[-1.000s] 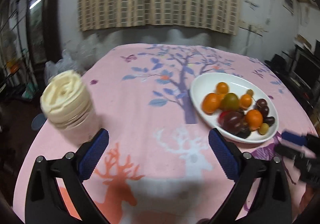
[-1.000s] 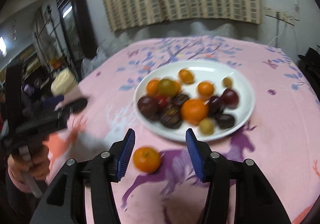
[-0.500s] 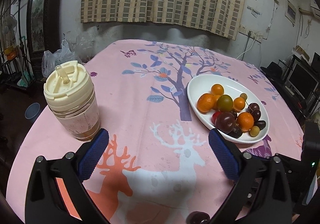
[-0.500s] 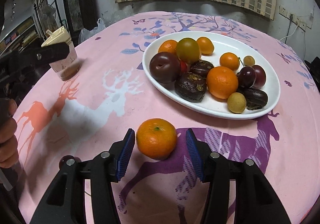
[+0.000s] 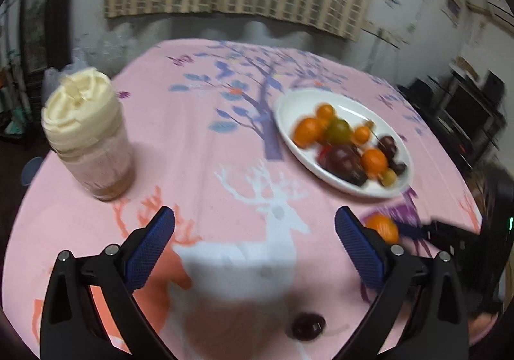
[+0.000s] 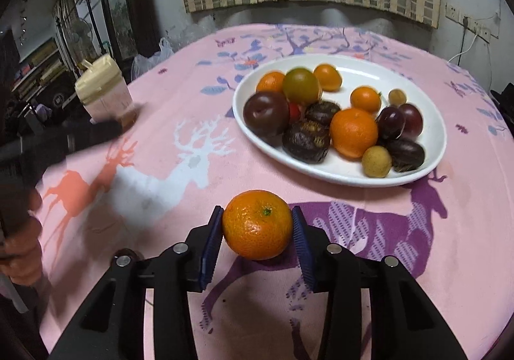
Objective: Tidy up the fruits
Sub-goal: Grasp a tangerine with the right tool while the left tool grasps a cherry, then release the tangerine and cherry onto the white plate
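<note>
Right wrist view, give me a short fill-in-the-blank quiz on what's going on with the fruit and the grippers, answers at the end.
1. The right gripper is shut on an ____ fruit.
2. The white plate sits on a ____ tablecloth.
3. The left gripper has its jaws ____.
4. The cup has a ____-coloured lid.

Missing words: orange; pink; open; cream
</note>
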A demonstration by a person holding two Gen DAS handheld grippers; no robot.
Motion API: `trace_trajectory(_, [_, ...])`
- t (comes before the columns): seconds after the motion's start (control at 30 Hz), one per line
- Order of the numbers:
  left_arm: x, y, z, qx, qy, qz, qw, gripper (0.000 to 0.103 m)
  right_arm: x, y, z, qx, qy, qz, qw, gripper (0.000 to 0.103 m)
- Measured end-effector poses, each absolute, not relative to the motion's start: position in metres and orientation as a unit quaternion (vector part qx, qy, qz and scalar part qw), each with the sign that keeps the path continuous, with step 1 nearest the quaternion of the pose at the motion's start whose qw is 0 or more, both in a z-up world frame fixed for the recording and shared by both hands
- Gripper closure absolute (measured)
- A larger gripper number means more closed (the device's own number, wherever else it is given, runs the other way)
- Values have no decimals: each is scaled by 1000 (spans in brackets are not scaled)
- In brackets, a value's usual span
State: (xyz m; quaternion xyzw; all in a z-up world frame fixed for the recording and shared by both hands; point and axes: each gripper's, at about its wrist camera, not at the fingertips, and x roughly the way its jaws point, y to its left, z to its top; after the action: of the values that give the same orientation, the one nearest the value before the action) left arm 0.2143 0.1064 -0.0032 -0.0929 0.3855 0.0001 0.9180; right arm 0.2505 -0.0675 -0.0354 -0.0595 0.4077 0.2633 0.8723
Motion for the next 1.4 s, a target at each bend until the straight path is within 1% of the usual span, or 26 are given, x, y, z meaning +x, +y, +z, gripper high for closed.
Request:
trace_trajectory(0.1, [192, 98, -23, -87, 399, -48, 912, 5, 248, -73, -27, -42, 403, 265, 875, 60])
trace_trajectory(0.13, [185, 94, -31, -80, 410, -58, 907, 7, 248, -75, -26, -38, 404, 266, 874, 60])
trace_trajectory(0.2, [178, 84, -38, -68, 421, -84, 900, 29, 248, -76, -25, -34, 406, 264, 874, 60])
trace_trajectory(0.23, [174, 78, -39, -62, 423, -107, 897, 31, 248, -76, -25, -33, 407, 262, 874, 60])
trace_trajectory(0.3, [170, 68, -40, -44, 423, -124, 896, 42, 248, -76, -25, -34, 409, 259, 874, 60])
trace_trajectory(0.4, [168, 60, -46, -19, 430, -118, 895, 44, 251, -79, -27, -31, 417, 251, 873, 60])
trace_trajectory(0.43, [169, 58, -48, -12, 435, -118, 892, 46, 250, -80, -28, -29, 420, 250, 872, 60])
trace_trajectory(0.5, [171, 55, -53, -6, 447, -119, 887, 54, 251, -81, -29, -28, 424, 247, 871, 60])
trace_trajectory(0.53, [172, 53, -56, -2, 452, -120, 884, 56, 251, -81, -30, -28, 426, 246, 870, 60])
trace_trajectory(0.6, [173, 50, -60, 9, 459, -117, 881, 66, 251, -81, -31, -29, 427, 246, 870, 60])
trace_trajectory(0.67, [174, 49, -63, 16, 464, -115, 878, 68, 251, -81, -30, -28, 426, 245, 870, 60])
trace_trajectory(0.77, [173, 49, -63, 17, 464, -113, 879, 75, 251, -83, -28, -24, 424, 245, 872, 60])
trace_trajectory(1.17, [173, 43, -52, 21, 457, -92, 884, 76, 247, -92, -15, -10, 407, 251, 879, 60])
trace_trajectory(1.3, [193, 37, -14, 14, 423, -101, 900, 76, 250, -106, 3, 12, 374, 251, 893, 60])
trace_trajectory(1.4, [227, 35, 19, -19, 395, -108, 912, 76, 266, -129, 21, 53, 339, 239, 908, 60])
